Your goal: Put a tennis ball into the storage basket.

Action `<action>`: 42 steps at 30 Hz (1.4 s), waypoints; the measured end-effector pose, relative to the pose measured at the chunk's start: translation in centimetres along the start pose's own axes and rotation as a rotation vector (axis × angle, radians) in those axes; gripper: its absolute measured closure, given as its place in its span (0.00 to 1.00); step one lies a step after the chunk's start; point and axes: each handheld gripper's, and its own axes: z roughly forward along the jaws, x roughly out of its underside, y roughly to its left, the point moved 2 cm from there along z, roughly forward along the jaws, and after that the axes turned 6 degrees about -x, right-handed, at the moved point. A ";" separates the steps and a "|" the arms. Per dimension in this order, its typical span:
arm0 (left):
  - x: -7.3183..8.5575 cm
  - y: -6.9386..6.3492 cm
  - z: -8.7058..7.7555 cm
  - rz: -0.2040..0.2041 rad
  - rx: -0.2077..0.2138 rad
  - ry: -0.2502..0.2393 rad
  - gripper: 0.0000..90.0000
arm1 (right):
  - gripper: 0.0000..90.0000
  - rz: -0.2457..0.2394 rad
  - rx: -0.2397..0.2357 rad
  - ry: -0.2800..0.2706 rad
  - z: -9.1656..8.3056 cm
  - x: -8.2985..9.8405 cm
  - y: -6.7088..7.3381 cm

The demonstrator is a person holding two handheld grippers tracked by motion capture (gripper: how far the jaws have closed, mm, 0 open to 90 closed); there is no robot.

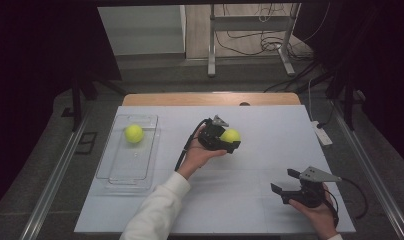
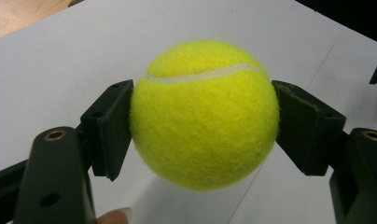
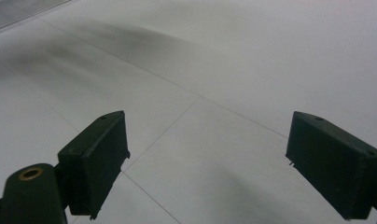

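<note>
Left gripper clamps a tennis ball at table centre.
Pads squeeze its widest girth so it cannot roll; a second ball waits in the tray at nine o'clock, while the right gripper, jaws wide and empty, idles at five o'clock.

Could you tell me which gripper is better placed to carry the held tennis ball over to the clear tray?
Left. The left gripper already clamps the tennis ball, nearer the clear tray; the right gripper rests open, far right.

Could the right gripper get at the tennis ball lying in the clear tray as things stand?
Probably not easily. The right gripper sits open at the table's near right, the tray ball far left in the clear tray, with the left gripper and its held ball between.
</note>
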 end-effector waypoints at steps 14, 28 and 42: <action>1.2 0.5 -1.3 -0.024 0.003 -0.025 0.30 | 0.14 0.001 0.003 0.002 0.0 0.0 0.0; 1.6 0.6 -1.7 -0.030 0.000 -0.037 0.30 | 0.14 -0.001 0.004 0.004 0.1 0.0 0.0; 2.0 0.4 -2.9 -0.022 0.002 -0.051 0.30 | 0.14 -0.001 0.006 0.005 0.1 0.1 0.0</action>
